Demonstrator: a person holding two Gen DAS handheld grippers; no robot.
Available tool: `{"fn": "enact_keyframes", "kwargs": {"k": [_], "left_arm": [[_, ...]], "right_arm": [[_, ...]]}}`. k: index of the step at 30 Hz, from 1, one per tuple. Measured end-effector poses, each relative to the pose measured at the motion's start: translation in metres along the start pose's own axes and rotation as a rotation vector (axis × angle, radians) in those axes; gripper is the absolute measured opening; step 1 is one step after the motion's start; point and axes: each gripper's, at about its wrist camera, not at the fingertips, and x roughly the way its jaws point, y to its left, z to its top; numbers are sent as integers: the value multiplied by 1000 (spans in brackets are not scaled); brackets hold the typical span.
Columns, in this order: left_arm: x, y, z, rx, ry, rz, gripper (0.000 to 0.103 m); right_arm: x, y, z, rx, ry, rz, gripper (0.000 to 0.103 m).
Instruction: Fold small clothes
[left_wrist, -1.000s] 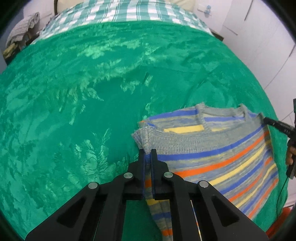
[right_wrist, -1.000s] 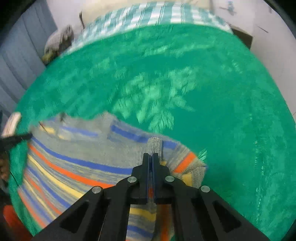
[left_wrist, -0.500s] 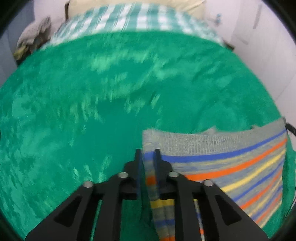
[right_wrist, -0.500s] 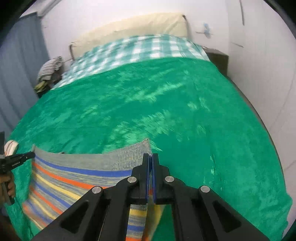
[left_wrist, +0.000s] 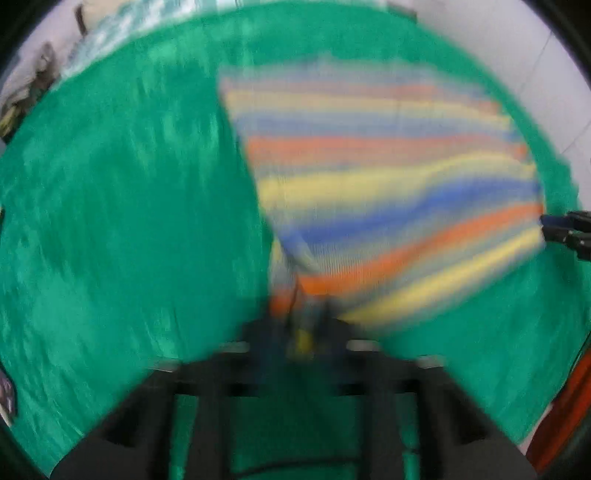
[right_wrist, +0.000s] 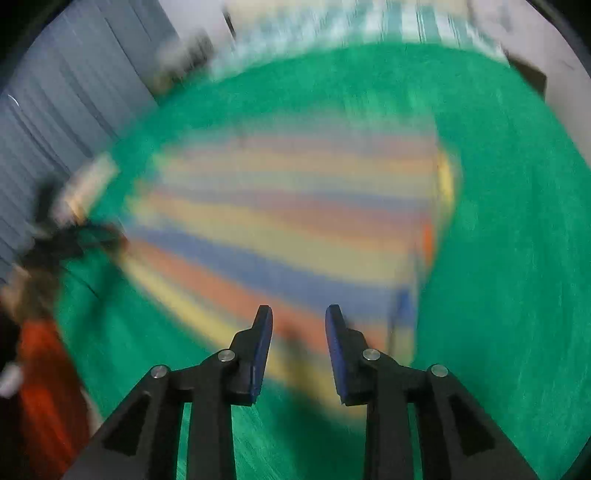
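A striped knit sweater (left_wrist: 388, 177) in grey, blue, orange and yellow lies spread on the green blanket (left_wrist: 129, 203). In the blurred left wrist view its near corner narrows into my left gripper (left_wrist: 301, 325). The jaws are closing with that fabric pinched between them. My right gripper (right_wrist: 299, 317) hangs over the sweater (right_wrist: 288, 206) near its right edge. Its jaws are opening and the blue pads (right_wrist: 262, 343) grip nothing; the cloth lies beneath the gap. Each view shows the other gripper at the sweater's side: the right one (left_wrist: 565, 229) and the left one (right_wrist: 74, 236).
The green blanket (right_wrist: 498, 240) covers a bed, with checked bedding (right_wrist: 406, 18) at the far end. A grey curtain (right_wrist: 55, 110) hangs on the left and a white wall (left_wrist: 535, 55) stands on the right. Something orange-red (right_wrist: 44, 387) sits at the near edge.
Both grippers swept fast across the bed with the sweater, which now lies spread ahead of them. The right gripper has opened and let go of its corner. Both views are now blurred.
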Motion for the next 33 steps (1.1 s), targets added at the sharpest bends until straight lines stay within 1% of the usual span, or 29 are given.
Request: {"fn": "enact_keyframes", "kwargs": {"k": [1, 2, 3, 4, 5, 6, 7, 8, 10, 11, 12, 14, 15, 16, 17, 18, 19, 20, 21, 23, 24, 26, 28, 30, 31, 33], "left_arm": [[-6, 8, -7, -44, -21, -24, 20], [-12, 13, -10, -74, -30, -40, 24], [-21, 19, -12, -117, -62, -69, 32], [-29, 23, -12, -141, -100, -101, 41], [-33, 24, -11, -151, -116, -115, 65], [-34, 23, -7, -162, -135, -122, 82], [-33, 22, -4, -169, -147, -123, 87], [-28, 19, 0, -181, -150, -115, 88], [-10, 14, 7, -200, -112, -60, 85], [2, 12, 8, -195, -69, 11, 81], [6, 11, 5, -183, -58, 59, 81], [-7, 12, -6, -188, -86, 76, 82], [-15, 12, -13, -195, -97, 81, 83], [-28, 11, -25, -202, -126, 76, 85], [-35, 8, -32, -201, -149, 70, 90], [-46, 3, -44, -196, -190, 67, 95], [-53, -3, -53, -189, -227, 75, 96], [-55, -7, -60, -183, -245, 83, 96], [-57, -14, -66, -171, -269, 100, 96], [-55, -22, -72, -154, -288, 131, 97], [-47, -25, -72, -149, -282, 151, 97], [-29, -22, -74, -149, -264, 172, 97], [-18, -13, -83, -167, -258, 162, 97], [-22, -9, -97, -185, -299, 148, 101], [-23, -10, -102, -186, -305, 147, 102], [-20, -11, -102, -174, -301, 150, 103]], "right_arm": [[2, -4, -16, 11, 15, -8, 25], [-7, -6, -25, 17, -20, -2, 23], [-23, -5, -33, 37, -42, -13, 23], [-37, -5, -36, 53, -75, -6, 26], [-46, -5, -37, 60, -109, 5, 33], [-60, -5, -37, 72, -171, 9, 48], [-63, -8, -33, 82, -193, 2, 54], [-63, -12, -29, 101, -211, -10, 57], [-55, -23, -20, 174, -229, -5, 57], [-46, -28, -17, 201, -228, 12, 57], [-36, -29, -16, 201, -204, -1, 56], [-16, -30, -26, 192, -120, -79, 54], [-17, -31, -34, 198, -133, -79, 53], [-25, -30, -41, 207, -154, -79, 53], [-33, -30, -48, 221, -168, -92, 54], [-44, -28, -59, 235, -198, -111, 57], [-57, -25, -72, 248, -244, -135, 61], [-63, -22, -79, 254, -268, -151, 68], [-70, -18, -89, 262, -304, -178, 73], [-73, -12, -98, 273, -338, -205, 73], [-73, -6, -101, 280, -347, -199, 73], [-73, 8, -99, 263, -342, -173, 73], [-70, 27, -87, 218, -340, -153, 73], [-66, 44, -75, 164, -330, -160, 73], [-62, 50, -72, 146, -325, -173, 73], [-46, 60, -76, 134, -310, -200, 73]]}}
